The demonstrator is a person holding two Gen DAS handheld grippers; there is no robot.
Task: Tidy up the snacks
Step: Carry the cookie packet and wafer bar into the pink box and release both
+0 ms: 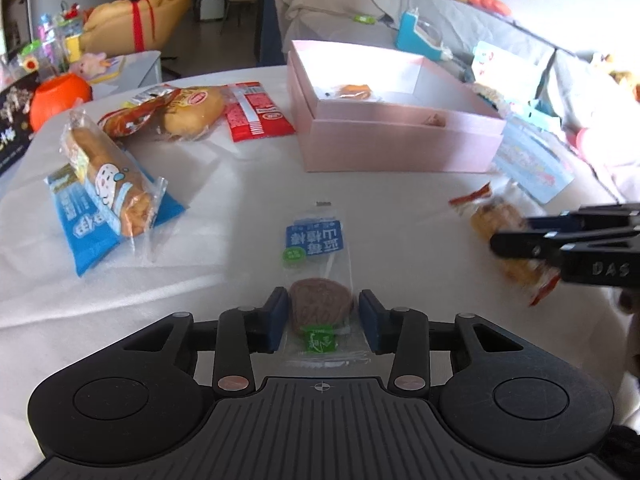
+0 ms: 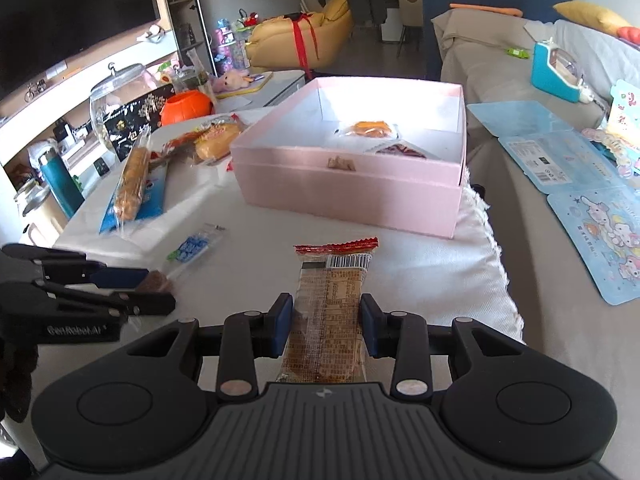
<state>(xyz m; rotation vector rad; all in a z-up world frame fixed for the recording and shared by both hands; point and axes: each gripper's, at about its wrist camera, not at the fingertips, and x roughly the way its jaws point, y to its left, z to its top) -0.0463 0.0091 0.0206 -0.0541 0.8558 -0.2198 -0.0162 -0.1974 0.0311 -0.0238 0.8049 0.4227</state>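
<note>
My left gripper (image 1: 323,322) is shut on a clear packet with a brown round snack and a blue label (image 1: 318,280), close above the white cloth. My right gripper (image 2: 326,326) is shut on a brown cake bar in a red-edged wrapper (image 2: 330,312). The right gripper also shows blurred at the right of the left wrist view (image 1: 520,240). The left gripper shows at the left of the right wrist view (image 2: 156,292). The open pink box (image 2: 352,184) stands ahead and holds two wrapped snacks (image 2: 370,129).
More snacks lie on the cloth to the left: a bread stick on a blue packet (image 1: 108,188), a round bun (image 1: 192,110), a red packet (image 1: 256,114). An orange pumpkin bowl (image 1: 58,94) sits far left. Blue paper sheets (image 2: 592,200) lie on the right.
</note>
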